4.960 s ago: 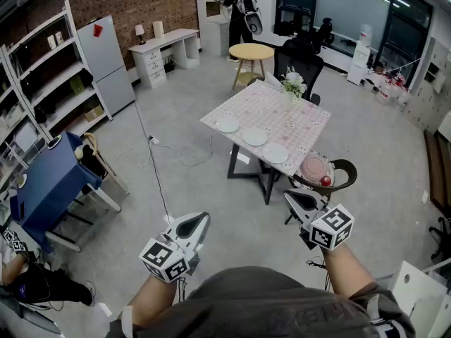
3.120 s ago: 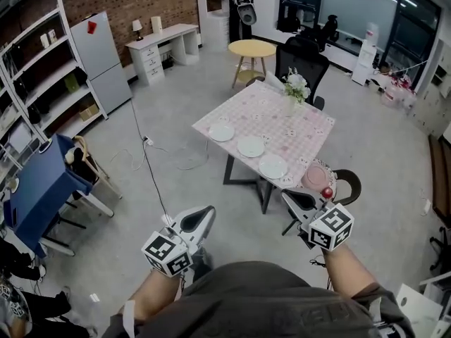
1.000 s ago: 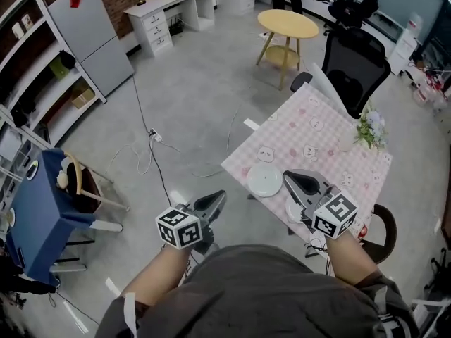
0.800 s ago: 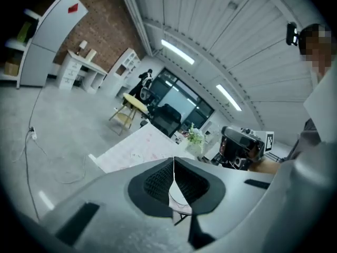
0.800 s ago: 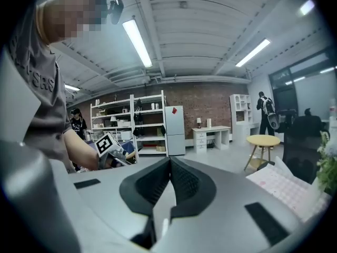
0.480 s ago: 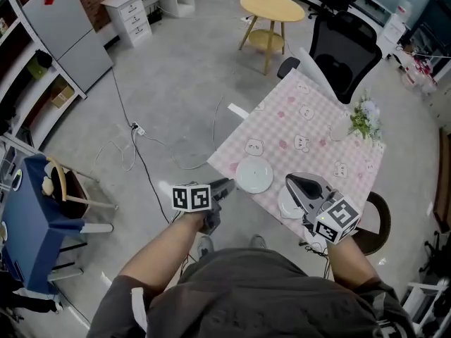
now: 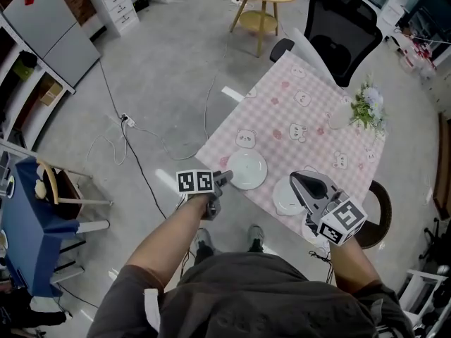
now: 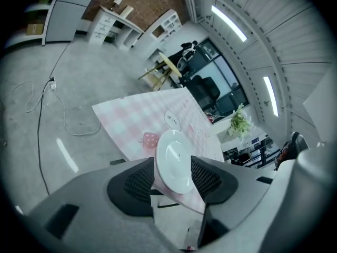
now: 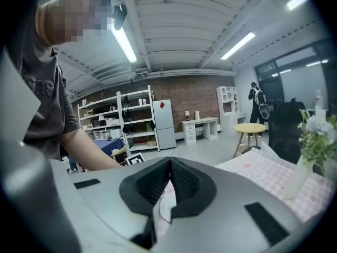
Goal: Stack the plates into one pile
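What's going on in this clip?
A person holding a gripper in each hand stands at the corner of the pink checked table. The left gripper, its jaws just opening, is lined up on the rim of a white plate, which shows between the jaws but isn't gripped. The right gripper is shut and empty, above a second plate. The two plates lie side by side, not stacked yet.

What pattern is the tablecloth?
The tablecloth is a pink-and-white gingham check with small cartoon motifs. It shows best in the head view.
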Action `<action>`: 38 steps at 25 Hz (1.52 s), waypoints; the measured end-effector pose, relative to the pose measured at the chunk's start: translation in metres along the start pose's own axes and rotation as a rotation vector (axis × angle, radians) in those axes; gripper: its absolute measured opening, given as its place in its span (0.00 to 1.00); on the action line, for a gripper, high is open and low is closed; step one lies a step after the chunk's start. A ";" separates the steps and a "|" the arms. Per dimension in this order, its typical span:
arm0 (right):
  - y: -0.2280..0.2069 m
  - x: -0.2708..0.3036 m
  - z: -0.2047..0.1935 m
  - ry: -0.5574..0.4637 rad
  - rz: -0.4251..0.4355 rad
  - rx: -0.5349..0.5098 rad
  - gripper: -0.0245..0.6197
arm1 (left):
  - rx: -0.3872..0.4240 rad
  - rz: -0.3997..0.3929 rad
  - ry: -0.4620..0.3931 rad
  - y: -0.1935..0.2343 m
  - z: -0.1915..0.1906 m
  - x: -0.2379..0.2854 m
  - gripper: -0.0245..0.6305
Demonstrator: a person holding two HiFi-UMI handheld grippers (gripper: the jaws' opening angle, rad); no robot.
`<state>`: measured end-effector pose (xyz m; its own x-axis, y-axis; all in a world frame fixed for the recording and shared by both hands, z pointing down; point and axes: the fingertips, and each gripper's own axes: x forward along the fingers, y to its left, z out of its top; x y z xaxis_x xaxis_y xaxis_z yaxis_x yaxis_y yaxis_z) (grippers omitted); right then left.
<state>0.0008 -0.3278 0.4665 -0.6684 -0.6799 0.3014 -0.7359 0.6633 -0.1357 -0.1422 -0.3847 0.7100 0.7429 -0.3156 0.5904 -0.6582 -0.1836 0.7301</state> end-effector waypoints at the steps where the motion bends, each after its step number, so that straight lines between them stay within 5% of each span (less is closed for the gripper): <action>1: -0.002 0.000 -0.002 0.001 -0.002 0.004 0.03 | -0.003 0.002 0.006 0.002 0.000 0.004 0.34; 16: -0.019 -0.010 -0.019 0.020 -0.026 0.059 0.03 | -0.025 0.041 0.066 0.002 -0.004 0.037 0.37; 22: -0.022 -0.014 -0.032 0.038 -0.042 0.080 0.03 | 0.052 0.197 0.088 0.020 -0.004 0.040 0.11; 28: -0.030 -0.021 -0.039 0.047 -0.069 0.107 0.03 | 0.119 0.267 0.167 0.018 -0.004 0.045 0.12; 32: -0.034 -0.024 -0.036 0.038 -0.074 0.104 0.03 | 0.043 0.195 0.163 0.017 -0.001 0.044 0.10; 38: -0.043 -0.033 -0.034 0.029 -0.106 0.120 0.03 | -0.160 -0.071 0.102 -0.006 -0.002 0.029 0.07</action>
<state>0.0582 -0.3238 0.4943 -0.5844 -0.7335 0.3471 -0.8108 0.5453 -0.2127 -0.1166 -0.3906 0.7238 0.8006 -0.2097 0.5614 -0.5820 -0.0493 0.8117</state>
